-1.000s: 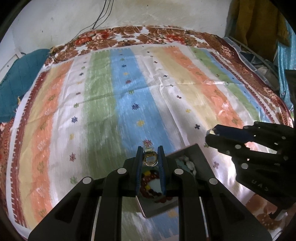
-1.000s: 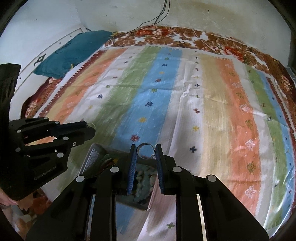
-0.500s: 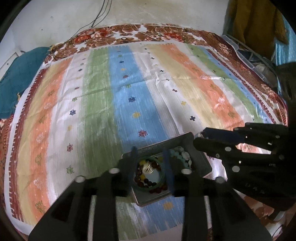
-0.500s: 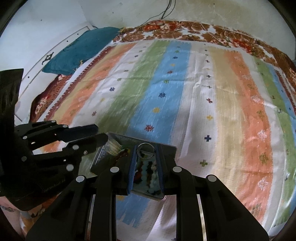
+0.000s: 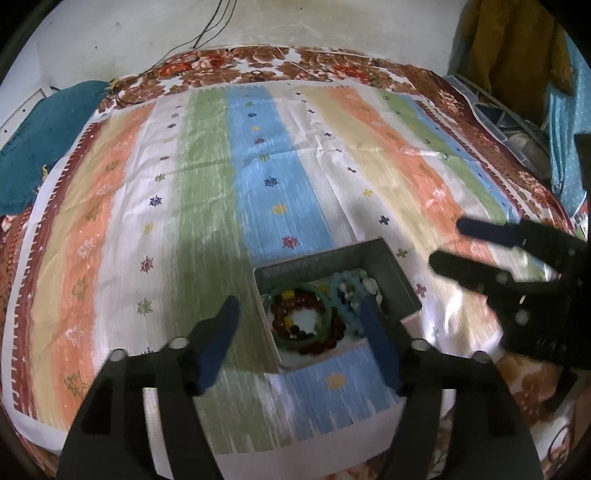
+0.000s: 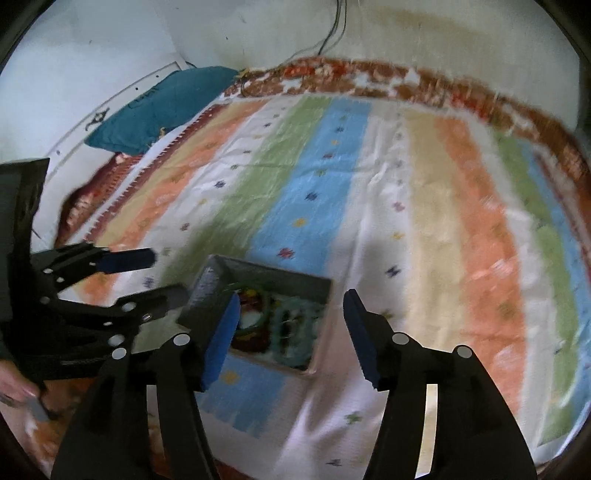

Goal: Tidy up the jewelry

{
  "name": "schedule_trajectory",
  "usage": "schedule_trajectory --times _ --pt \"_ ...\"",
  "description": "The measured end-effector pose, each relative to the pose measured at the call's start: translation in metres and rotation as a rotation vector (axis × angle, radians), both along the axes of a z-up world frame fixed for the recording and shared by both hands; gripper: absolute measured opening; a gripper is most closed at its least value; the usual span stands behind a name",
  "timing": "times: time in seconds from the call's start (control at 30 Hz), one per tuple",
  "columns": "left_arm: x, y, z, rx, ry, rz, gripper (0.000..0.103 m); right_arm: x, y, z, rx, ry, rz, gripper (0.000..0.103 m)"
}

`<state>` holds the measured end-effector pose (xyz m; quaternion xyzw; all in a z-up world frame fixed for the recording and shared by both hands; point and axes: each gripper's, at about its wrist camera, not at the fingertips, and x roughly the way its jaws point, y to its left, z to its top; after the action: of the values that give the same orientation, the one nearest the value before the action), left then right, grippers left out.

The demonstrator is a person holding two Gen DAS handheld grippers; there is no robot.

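Both tools have spread since half a second ago: the left tool (image 5: 299,328) then sat narrow over the box with a small ring between its pads, and the right tool (image 6: 291,328) pinched a metal ring; now each stands wide with nothing between the pads. Neither ring can be picked out in the current views; the right view is motion-blurred.

Grey box (image 5: 397,275) lies on the striped bedspread (image 5: 207,192), near its close edge, straddling the blue and white stripes. Contents, left wrist view: a green bangle (image 5: 325,321) encircling dark red beads (image 5: 291,306), with one yellow bead (image 5: 288,294) at the far side; pale blue-and-white beads (image 5: 351,286) piled in the right part of the box, toward the far right corner.

Left tool: blue pads set to either side of the box, the right pad overlapping the box's right part in the picture. Whether it touches the box, cannot tell.

Right tool, seen from the left view (image 5: 469,245): to the right of the box, apart from it, fingers parted. In its own view the box (image 6: 280,275) lies between and beyond the two pads.

Teal pillow (image 5: 40,147) at the far left corner of the bed; floral sheet (image 5: 295,64) showing along the far edge; cables hanging down the wall (image 5: 210,29).
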<state>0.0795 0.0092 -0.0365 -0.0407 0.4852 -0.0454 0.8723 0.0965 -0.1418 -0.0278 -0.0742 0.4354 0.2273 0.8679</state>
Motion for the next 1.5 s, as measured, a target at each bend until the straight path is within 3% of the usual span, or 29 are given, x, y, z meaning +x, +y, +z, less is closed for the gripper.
schedule_trajectory --times 0.1,0.27,0.33,0.47,0.6,0.77,1.0,1.5 --pt "-0.006 0.002 -0.002 0.000 0.003 -0.008 0.075 -0.007 0.000 0.004 -0.042 -0.054 0.013 0.070" --pt "-0.015 0.006 0.000 -0.015 -0.016 -0.017 0.089 -0.010 -0.003 0.004 -0.037 -0.060 0.034 0.077" --pt "-0.017 0.006 -0.001 -0.012 -0.012 -0.015 0.090 -0.010 -0.005 0.004 -0.028 -0.061 0.042 0.084" --pt "-0.020 0.006 -0.001 -0.014 -0.005 -0.012 0.095 -0.011 -0.006 0.002 -0.008 -0.033 0.063 0.089" --pt "-0.025 0.008 0.002 -0.008 -0.032 0.001 0.097 -0.017 -0.002 0.005 -0.043 -0.064 0.067 0.093" --pt "-0.031 0.009 0.011 -0.015 -0.091 0.000 0.097 -0.019 -0.004 0.005 -0.015 -0.038 0.091 0.095" --pt "-0.034 0.001 0.015 0.047 -0.120 -0.001 0.097 -0.022 -0.011 0.011 0.000 -0.066 0.063 0.095" --pt "-0.036 -0.002 0.018 0.065 -0.121 -0.003 0.098 -0.019 -0.011 0.005 -0.020 -0.033 0.061 0.095"
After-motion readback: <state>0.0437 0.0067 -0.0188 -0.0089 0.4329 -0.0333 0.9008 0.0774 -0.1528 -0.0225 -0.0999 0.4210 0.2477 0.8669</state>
